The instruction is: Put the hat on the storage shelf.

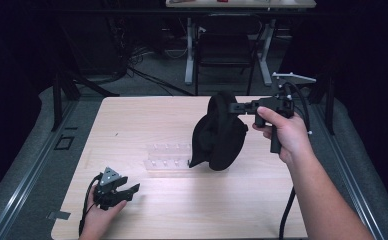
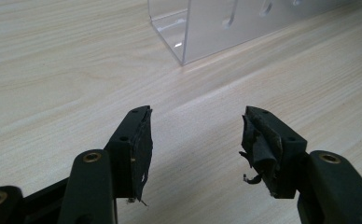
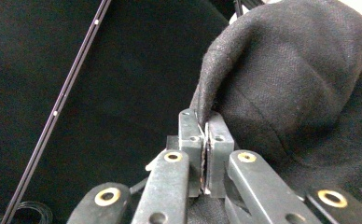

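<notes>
- At the lower left of the high view, the left gripper (image 1: 121,194) rests low on the worktop (image 1: 147,120) with its jaws wide and nothing between them; in the left gripper view they face bare wood.
- Centre of the frame, a clear plastic rack (image 1: 168,159) lies flat, its length running left to right.
- Just right of centre, a black cloth hat (image 1: 218,135) hangs over the rack's right end, its lower edge at or near the worktop.
- The hat's long axis runs top to bottom, and it hangs slack below the pinched edge.
- At the upper right, the right gripper (image 1: 240,106) has its jaws pinched tight on the hat's rim (image 3: 202,105).
- To do this well, I would keep the pinch firm, move slowly, and lower the hat squarely beside or over the rack.
</notes>
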Demonstrator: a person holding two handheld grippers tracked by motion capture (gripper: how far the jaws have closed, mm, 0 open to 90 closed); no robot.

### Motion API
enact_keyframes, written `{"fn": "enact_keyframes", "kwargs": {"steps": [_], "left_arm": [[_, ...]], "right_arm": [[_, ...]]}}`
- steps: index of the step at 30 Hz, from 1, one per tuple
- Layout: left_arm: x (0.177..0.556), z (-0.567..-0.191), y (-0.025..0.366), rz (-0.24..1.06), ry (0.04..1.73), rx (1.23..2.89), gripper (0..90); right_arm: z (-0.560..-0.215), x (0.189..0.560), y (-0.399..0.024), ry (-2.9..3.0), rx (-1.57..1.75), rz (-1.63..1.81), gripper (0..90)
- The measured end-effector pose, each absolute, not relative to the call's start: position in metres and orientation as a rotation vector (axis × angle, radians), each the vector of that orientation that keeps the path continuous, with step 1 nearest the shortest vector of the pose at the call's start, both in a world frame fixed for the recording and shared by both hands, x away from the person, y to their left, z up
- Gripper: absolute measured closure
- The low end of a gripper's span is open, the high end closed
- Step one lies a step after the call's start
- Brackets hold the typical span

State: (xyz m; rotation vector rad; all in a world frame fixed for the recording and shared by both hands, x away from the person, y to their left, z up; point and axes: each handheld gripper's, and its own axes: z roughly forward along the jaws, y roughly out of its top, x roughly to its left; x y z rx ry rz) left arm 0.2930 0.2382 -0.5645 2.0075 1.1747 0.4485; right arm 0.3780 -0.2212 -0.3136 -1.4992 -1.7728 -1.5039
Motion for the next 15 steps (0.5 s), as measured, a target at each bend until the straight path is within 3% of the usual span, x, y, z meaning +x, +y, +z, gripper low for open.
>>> {"fn": "enact_keyframes", "kwargs": {"steps": [15], "left_arm": [[0.293, -0.564, 0.238, 0.449, 1.172, 2.003, 43.2]], "right_arm": [[-0.322, 0.393, -0.205, -1.768, -1.514, -1.474, 88.1]]}}
